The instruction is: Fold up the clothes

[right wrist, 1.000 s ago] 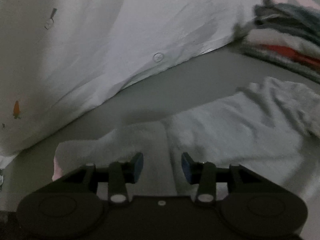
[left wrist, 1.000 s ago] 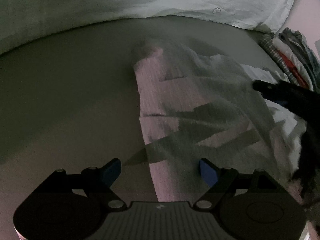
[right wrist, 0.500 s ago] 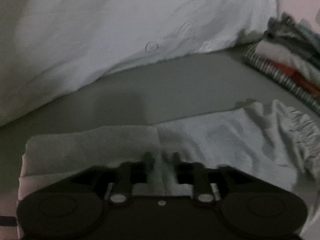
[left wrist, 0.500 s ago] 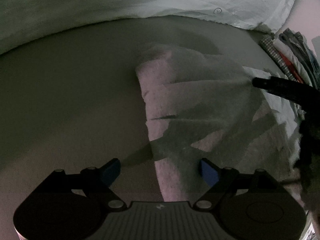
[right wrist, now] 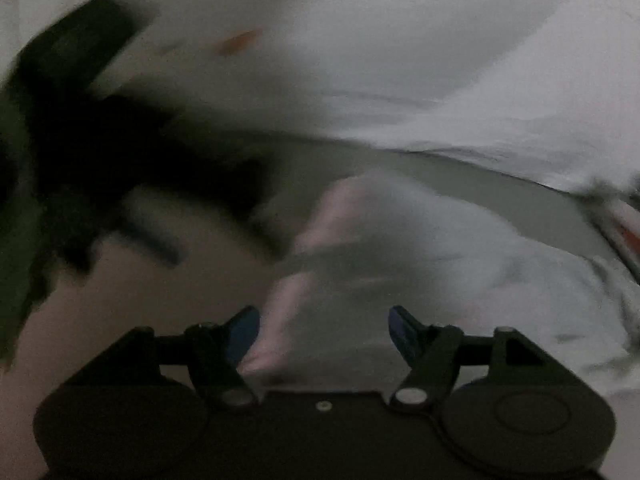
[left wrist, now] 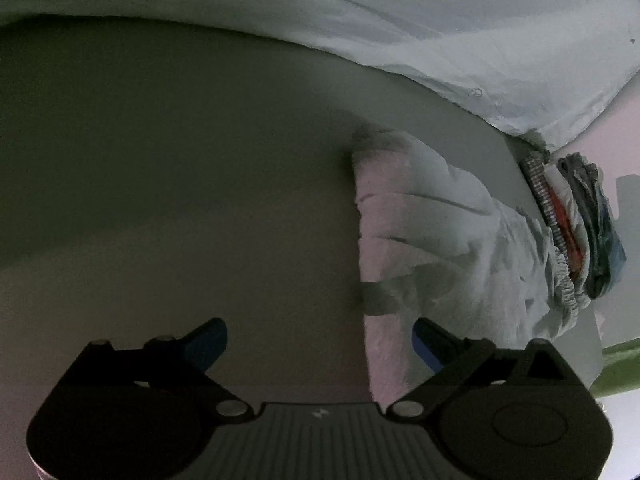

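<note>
A pale white-pink garment (left wrist: 432, 236) lies folded into a long strip on the grey surface (left wrist: 180, 180), right of centre in the left wrist view. My left gripper (left wrist: 320, 344) is open and empty, its right fingertip beside the garment's near end. In the blurred right wrist view the same garment (right wrist: 400, 248) lies ahead. My right gripper (right wrist: 324, 328) is open above its near edge and holds nothing. A dark blurred shape, which looks like the left gripper (right wrist: 100, 160), is at the left.
A large white sheet or duvet (left wrist: 400, 12) is bunched along the back. A stack of folded clothes (left wrist: 576, 220) stands at the right, beyond the garment. A green edge (left wrist: 616, 368) shows at the lower right.
My right gripper was shut on the garment's edge half a second ago and is now open and drawn back. The garment is folded narrower. The left view has swung left.
</note>
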{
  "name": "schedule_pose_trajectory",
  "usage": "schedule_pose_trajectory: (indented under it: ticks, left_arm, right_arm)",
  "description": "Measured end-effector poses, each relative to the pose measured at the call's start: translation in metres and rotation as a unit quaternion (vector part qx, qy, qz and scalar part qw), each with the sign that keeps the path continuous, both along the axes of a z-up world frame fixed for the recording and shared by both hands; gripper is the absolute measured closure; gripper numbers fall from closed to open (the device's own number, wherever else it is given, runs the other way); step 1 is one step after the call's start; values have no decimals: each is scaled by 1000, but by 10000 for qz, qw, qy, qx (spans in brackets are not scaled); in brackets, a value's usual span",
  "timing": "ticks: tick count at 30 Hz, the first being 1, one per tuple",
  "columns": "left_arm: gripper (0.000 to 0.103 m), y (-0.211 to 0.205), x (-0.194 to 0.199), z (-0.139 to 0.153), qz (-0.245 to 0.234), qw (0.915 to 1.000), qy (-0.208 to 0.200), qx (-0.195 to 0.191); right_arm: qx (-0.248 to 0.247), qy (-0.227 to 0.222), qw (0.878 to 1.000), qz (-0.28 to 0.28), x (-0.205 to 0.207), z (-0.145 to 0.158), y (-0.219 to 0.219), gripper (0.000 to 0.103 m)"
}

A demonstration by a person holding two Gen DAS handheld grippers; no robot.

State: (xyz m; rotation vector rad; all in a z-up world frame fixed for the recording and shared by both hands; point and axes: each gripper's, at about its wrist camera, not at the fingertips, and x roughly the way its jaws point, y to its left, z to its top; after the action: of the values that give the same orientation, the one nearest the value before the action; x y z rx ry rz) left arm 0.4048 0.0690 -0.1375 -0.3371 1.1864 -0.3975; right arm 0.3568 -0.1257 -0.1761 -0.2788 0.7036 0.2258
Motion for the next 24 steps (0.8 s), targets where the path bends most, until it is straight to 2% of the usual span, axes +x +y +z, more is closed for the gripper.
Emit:
schedule_pose_trajectory:
  ticks: [1, 4, 6, 8, 10, 12, 14, 15, 16, 18, 21, 24]
  left_arm:
    - [4, 1, -1, 3, -7, 10000, -39, -4]
    - [3, 12, -13, 12, 13, 9999, -163, -43]
    - [1, 20, -20, 15, 59, 9998, -200, -50]
    - [1, 20, -24, 15, 91, 9997, -191, -76]
    - [1, 22, -28, 13, 133, 9997, -137, -142]
    - [1, 19, -32, 10, 155, 9996, -51, -222]
    - [1, 14, -35, 6, 138, 9994, 62, -318]
    - [1, 10, -34, 6, 126, 9991, 97, -383]
    - [1, 6, -33, 5, 114, 9988, 132, -448]
    - [1, -1, -29, 5, 124, 9979, 214, -601]
    - [1, -13, -18, 4, 237, 9953, 356, -868]
    - [1, -28, -5, 5, 285, 9942, 350, -978]
  right_arm:
    - [-261, -41, 9993, 252, -5, -6, 14, 31]
    - [-1258, -150, 9910, 425, -8, -26, 49, 31]
    - [-1619, -322, 9857, 328, -8, -30, 59, 31]
    - [-1852, -390, 9817, 209, -9, -32, 66, 38]
    - [-1736, -273, 9844, 3, -7, -32, 65, 53]
    - [-1666, -232, 9857, -84, -7, -33, 66, 51]
    - [-1768, -317, 9837, 109, -10, -36, 71, 56]
    - [-1855, -321, 9818, 234, -11, -39, 72, 85]
    - [-1895, -332, 9811, 195, -12, -38, 73, 88]
    - [-1585, -346, 9867, 115, -16, -25, 67, 89]
    - [-1358, -601, 9889, 88, -31, 4, 57, 89]
    - [-915, -662, 9936, 41, -37, 28, 40, 89]
